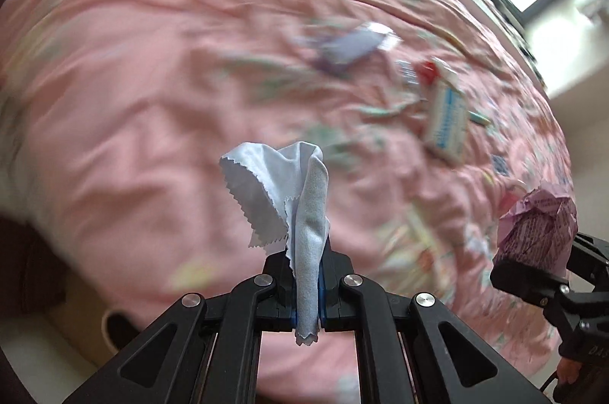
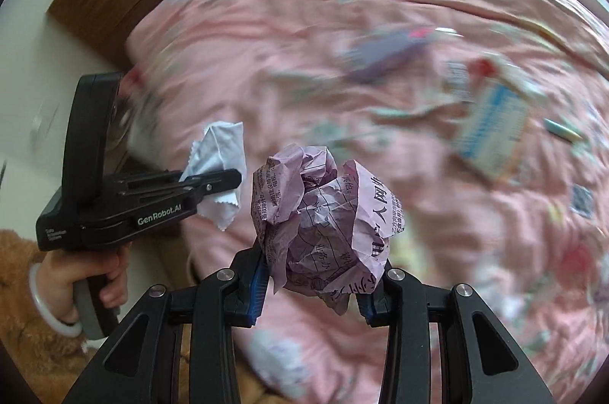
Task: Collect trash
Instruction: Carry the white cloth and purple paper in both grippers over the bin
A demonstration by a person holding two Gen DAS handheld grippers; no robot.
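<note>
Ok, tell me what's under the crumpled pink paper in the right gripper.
Beneath the crumpled pink paper, clamped between the right gripper's fingers, lies only the pink bedspread, blurred. The patch directly behind the wad is covered, so anything lying there cannot be seen.

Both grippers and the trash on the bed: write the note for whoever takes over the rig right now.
Left gripper: shut on the pale blue cloth, held clear of the pink bedspread.
Right gripper: fingers clamp the crumpled pink paper ball, also lifted.
Done: two pieces picked up.
Left: neither is dropped off yet; no bin shows in either view. On the bedspread remain a blue-and-white carton, a purple-white wrapper and small scraps around them, blurred.
</note>
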